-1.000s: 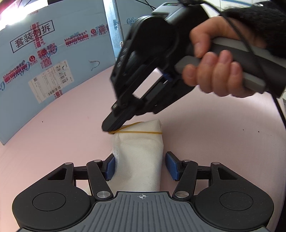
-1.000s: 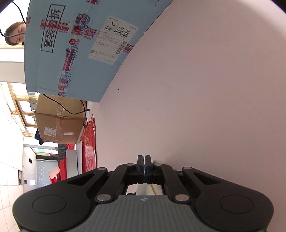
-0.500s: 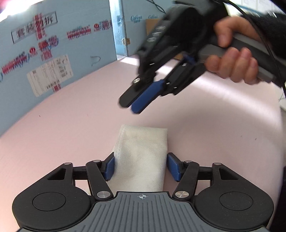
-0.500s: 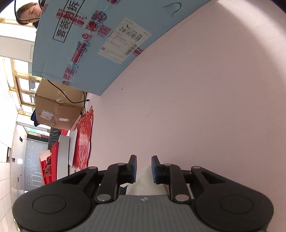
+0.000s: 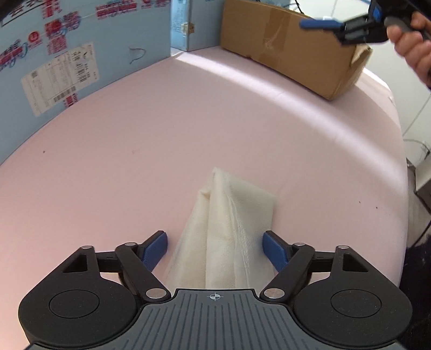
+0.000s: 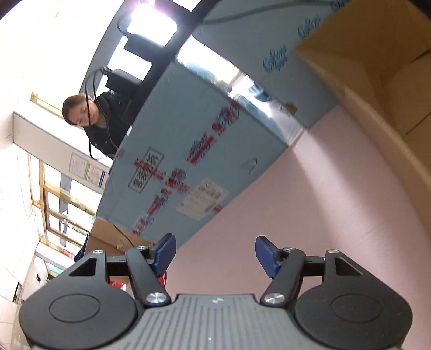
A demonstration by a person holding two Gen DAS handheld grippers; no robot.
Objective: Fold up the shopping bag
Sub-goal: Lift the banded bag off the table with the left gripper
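The folded cream fabric shopping bag [image 5: 229,228] lies on the pink table [image 5: 188,121], its layers loosened and raised into a ridge. My left gripper [image 5: 215,242] is open, one blue pad on each side of the bag's near end, not touching it. My right gripper [image 6: 215,250] is open and empty, lifted and tilted toward the blue boxes. It also shows in the left wrist view [image 5: 323,24] at the top right, far from the bag. The bag is not in the right wrist view.
A blue printed carton [image 5: 67,53] stands along the table's far left, also in the right wrist view [image 6: 202,161]. A brown cardboard box [image 5: 291,45] sits at the far right. The table edge [image 5: 398,161] curves down the right side.
The right gripper opened, let go of the rubber band and lifted away to the upper right. The left gripper opened wider and the bag loosened; the yellow band is no longer visible.
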